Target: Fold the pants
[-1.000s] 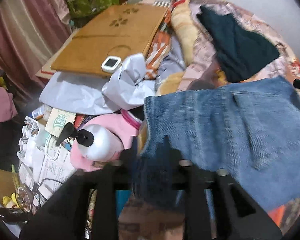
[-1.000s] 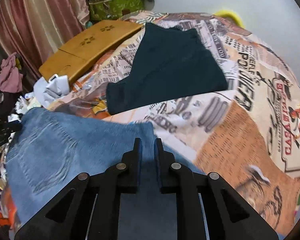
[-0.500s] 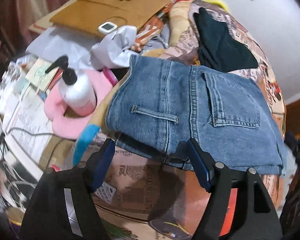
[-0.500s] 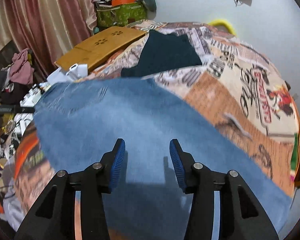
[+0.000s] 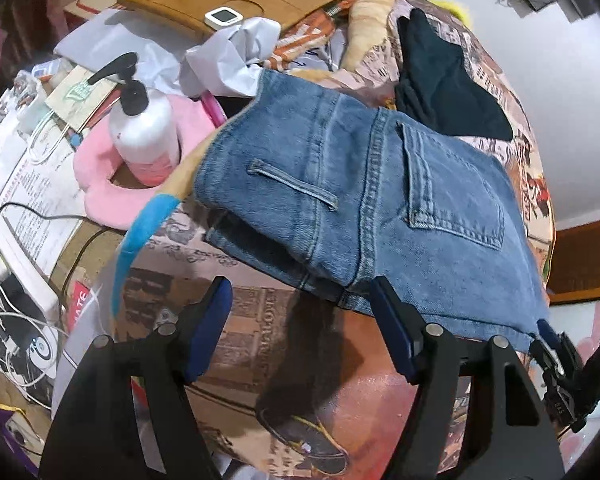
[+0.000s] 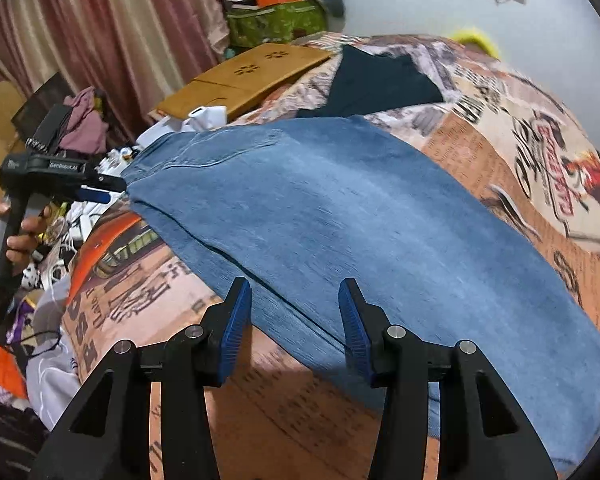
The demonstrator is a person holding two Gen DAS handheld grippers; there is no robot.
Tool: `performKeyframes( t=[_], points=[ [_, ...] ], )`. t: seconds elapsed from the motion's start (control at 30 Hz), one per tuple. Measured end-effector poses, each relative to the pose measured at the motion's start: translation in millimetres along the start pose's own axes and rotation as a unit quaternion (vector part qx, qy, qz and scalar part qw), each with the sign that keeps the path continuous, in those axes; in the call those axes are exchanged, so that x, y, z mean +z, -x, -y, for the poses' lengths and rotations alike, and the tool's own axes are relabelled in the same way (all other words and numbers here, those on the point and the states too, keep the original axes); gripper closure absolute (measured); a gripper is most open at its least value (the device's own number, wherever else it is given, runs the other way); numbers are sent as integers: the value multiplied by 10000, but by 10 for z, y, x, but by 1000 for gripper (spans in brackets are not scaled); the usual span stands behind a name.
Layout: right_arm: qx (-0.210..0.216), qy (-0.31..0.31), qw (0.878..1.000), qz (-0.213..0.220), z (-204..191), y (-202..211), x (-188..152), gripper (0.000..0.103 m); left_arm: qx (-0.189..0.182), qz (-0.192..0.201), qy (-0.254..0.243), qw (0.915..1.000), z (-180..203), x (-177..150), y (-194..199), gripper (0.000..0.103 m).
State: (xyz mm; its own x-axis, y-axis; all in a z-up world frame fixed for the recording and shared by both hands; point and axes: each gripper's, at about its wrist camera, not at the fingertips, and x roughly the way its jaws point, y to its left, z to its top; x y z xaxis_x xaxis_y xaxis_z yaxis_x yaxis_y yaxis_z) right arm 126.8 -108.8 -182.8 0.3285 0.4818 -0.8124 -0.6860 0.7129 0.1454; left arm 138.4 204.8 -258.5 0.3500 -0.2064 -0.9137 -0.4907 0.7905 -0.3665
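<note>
Folded blue denim pants [image 5: 380, 200] lying flat on the printed bedspread [image 6: 520, 128], dark folded garment [image 6: 380, 80] at the far side. Left gripper [image 5: 300, 332] spread wide, empty, near the waistband; right gripper [image 6: 296, 324] spread too, over the near edge.

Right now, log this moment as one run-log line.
step: fold pants | jeans: flat on bedspread | left gripper: open, empty | right gripper: open, empty

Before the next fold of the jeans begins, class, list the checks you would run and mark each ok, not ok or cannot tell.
1. left gripper open, holding nothing: ok.
2. right gripper open, holding nothing: ok.
3. jeans lying flat on the bedspread: ok.
4. Legs stacked edge to edge: cannot tell.
5. dark garment off the jeans: cannot tell, their edges meet.
6. pump bottle off the denim: ok.
</note>
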Motion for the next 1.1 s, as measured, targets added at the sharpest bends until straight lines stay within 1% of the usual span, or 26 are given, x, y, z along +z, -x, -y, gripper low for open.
performKeyframes(
  t=[0.1, 0.17, 0.2, 0.23, 0.27, 0.3, 0.33, 0.37, 0.43, 0.47, 0.53, 0.6, 0.63, 0.7, 0.77, 0.8, 0.83, 0.87, 0.9, 0.93, 0.97, 1.0, 1.03, 1.07, 1.1],
  points=[
    [55, 83, 9999, 72, -49, -51, 41, 60, -95, -4, 72, 9999, 60, 79, -64, 33],
    [94, 160, 9998, 95, -84, -110, 89, 62, -80, 47, -6, 10000, 127, 125, -106, 39],
    [83, 195, 9997, 102, -107, -124, 93, 64, -31, 64, -76, 9999, 171, 144, -134, 50],
    [80, 275, 9995, 102, -138, -154, 110, 70, 164, 116, -197, 9996, 247, 160, -168, 56],
    [74, 345, 9993, 138, -166, -161, 118, 73, 316, 242, -319, 9987, 297, 161, -172, 60],
    [60, 392, 9991, 161, -184, -157, 121, 79, 513, 392, -505, 9966, 360, 158, -164, 69],
    [68, 464, 9987, 174, -204, -161, 134, 84, 746, 557, -691, 9933, 418, 150, -139, 86],
    [66, 493, 9986, 186, -213, -158, 140, 87, 977, 754, -856, 9887, 466, 137, -92, 90],
    [99, 449, 9987, 222, -218, -130, 138, 91, 1006, 1129, -1053, 9829, 524, 96, 56, 90],
    [127, 385, 9988, 266, -203, -104, 139, 93, 1022, 1245, -1116, 9806, 533, 83, 118, 91],
    [213, 224, 9988, 368, -170, -28, 143, 98, 1053, 1588, -1394, 9717, 587, 9, 309, 90],
    [317, 132, 9987, 375, -176, 30, 147, 98, 1132, 1711, -1585, 9658, 619, -59, 384, 90],
    [335, 128, 9987, 363, -191, 52, 135, 98, 1181, 1699, -1658, 9642, 622, -76, 372, 90],
    [388, 116, 9991, 147, -227, 23, 84, 98, 1243, 1569, -1674, 9653, 589, -74, 285, 90],
    [421, 117, 9990, -63, -250, -18, 56, 98, 1124, 1179, -1522, 9748, 445, -61, 82, 90],
    [441, 119, 9989, -103, -250, -5, 57, 98, 1031, 1020, -1436, 9789, 379, -68, -6, 89],
    [505, 94, 9986, -90, -246, 39, 82, 98, 972, 910, -1388, 9813, 332, -98, -83, 87],
    [549, 33, 9985, -22, -219, 87, 116, 96, 969, 871, -1387, 9817, 318, -123, -129, 86],
    [563, -17, 9984, 52, -187, 119, 149, 95, 1010, 891, -1444, 9803, 306, -159, -160, 83],
    [519, -90, 9984, 195, -149, 164, 216, 86, 1105, 964, -1513, 9776, 326, -194, -147, 80],
    [415, -149, 9986, 302, -108, 176, 276, 78, 1183, 1010, -1565, 9754, 340, -214, -120, 79],
    [279, -230, 9986, 393, -62, 170, 325, 52, 1217, 1027, -1586, 9744, 351, -236, -91, 75],
    [120, -339, 9980, 515, -3, 146, 374, 33, 1293, 1071, -1609, 9726, 356, -262, -40, 70],
    [-27, -468, 9967, 665, 65, 113, 398, 30, 1350, 1098, -1627, 9712, 354, -279, -4, 66],
    [-114, -575, 9957, 717, 129, 79, 411, 30, 1428, 1114, -1639, 9697, 343, -291, 28, 58]
  ],
)
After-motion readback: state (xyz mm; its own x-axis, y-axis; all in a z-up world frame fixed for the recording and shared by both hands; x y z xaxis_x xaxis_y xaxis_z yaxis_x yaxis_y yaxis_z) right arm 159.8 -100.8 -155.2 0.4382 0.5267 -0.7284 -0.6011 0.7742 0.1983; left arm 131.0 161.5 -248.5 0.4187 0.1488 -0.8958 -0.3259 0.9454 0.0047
